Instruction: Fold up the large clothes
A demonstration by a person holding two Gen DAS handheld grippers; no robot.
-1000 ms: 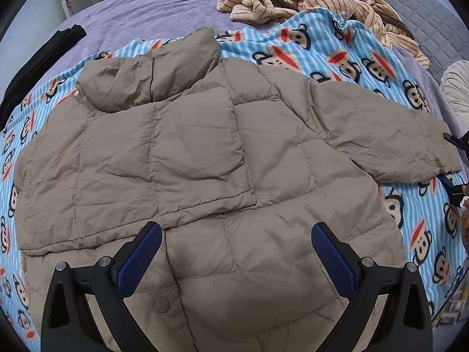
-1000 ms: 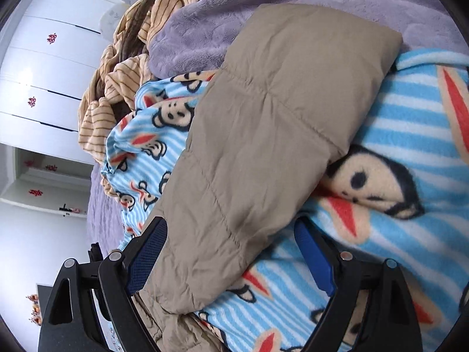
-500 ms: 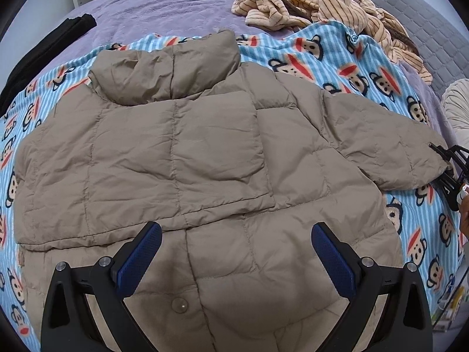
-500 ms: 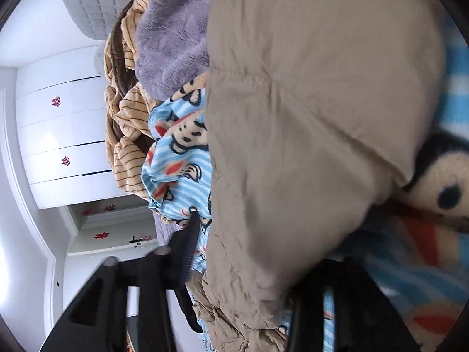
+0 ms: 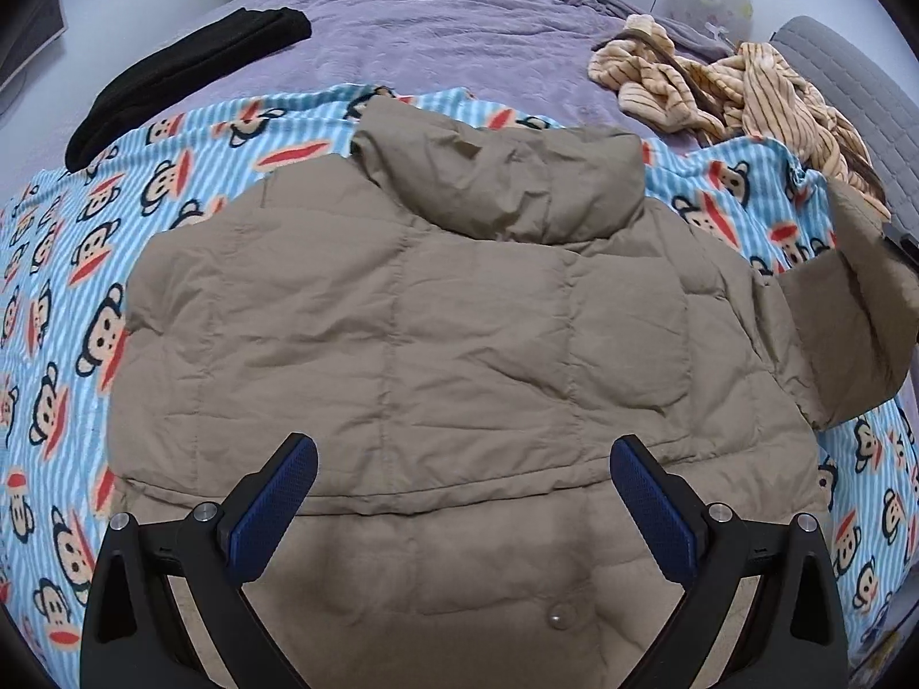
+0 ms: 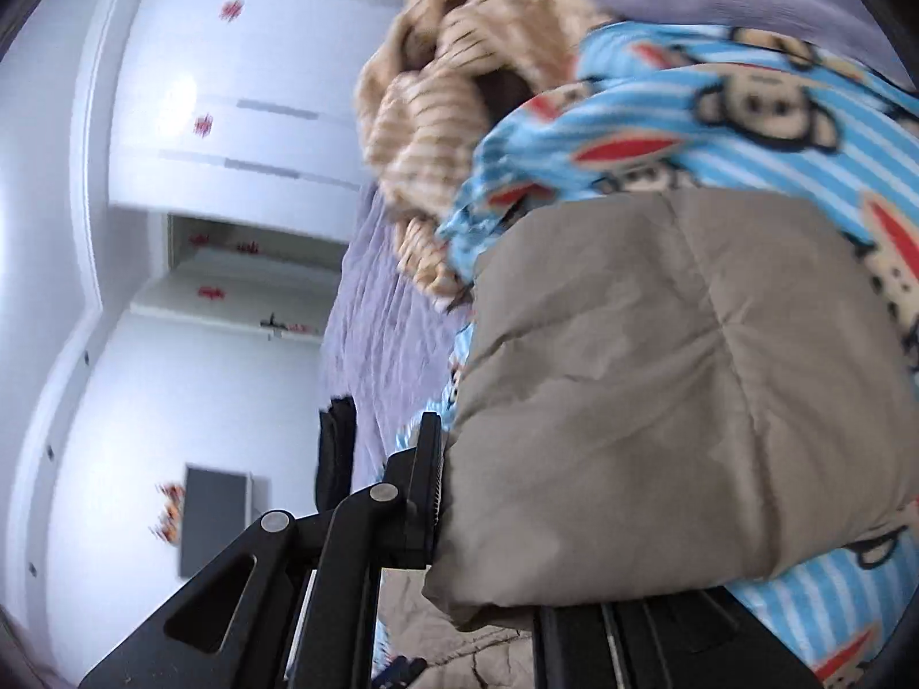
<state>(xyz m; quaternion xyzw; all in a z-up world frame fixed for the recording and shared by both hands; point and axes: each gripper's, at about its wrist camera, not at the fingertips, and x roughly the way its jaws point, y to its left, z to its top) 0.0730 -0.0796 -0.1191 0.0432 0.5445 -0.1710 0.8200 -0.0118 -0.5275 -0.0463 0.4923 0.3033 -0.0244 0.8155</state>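
Right gripper [image 6: 488, 540] is now clamped on the cuff end of the jacket's right sleeve [image 6: 660, 402]; a second ago its fingers stood wide on either side of that sleeve, which lay flat on the monkey-print blanket [image 6: 718, 115]. Since then the jaws have come together on the padded fabric and the sleeve has been lifted: in the left wrist view the sleeve [image 5: 861, 310] no longer lies stretched out to the right but stands up off the blanket at the right edge of the scene, bent at the elbow, cuff uppermost. The right wrist view is tipped and blurred (the hand is plainly in motion), with white cupboards filling its left half.

Left gripper [image 5: 459, 494] hangs with its jaws apart above the near hem of the tan puffer jacket [image 5: 431, 344], holding nothing; it has moved a little farther in over the garment, so more of the purple bedspread [image 5: 459, 28] shows beyond the collar. The jacket lies face-down across the blanket, collar at the far side, its left sleeve already tucked in over the body by the look of the seam lines.

My reading: the grasp has succeeded and the fold of the right sleeve inward across the back has begun. What remains is to carry it leftward, lay it flat, then fold the body.

Beyond, a black garment [image 5: 184, 74] lies far left and a striped tan heap [image 5: 735, 92] far right.
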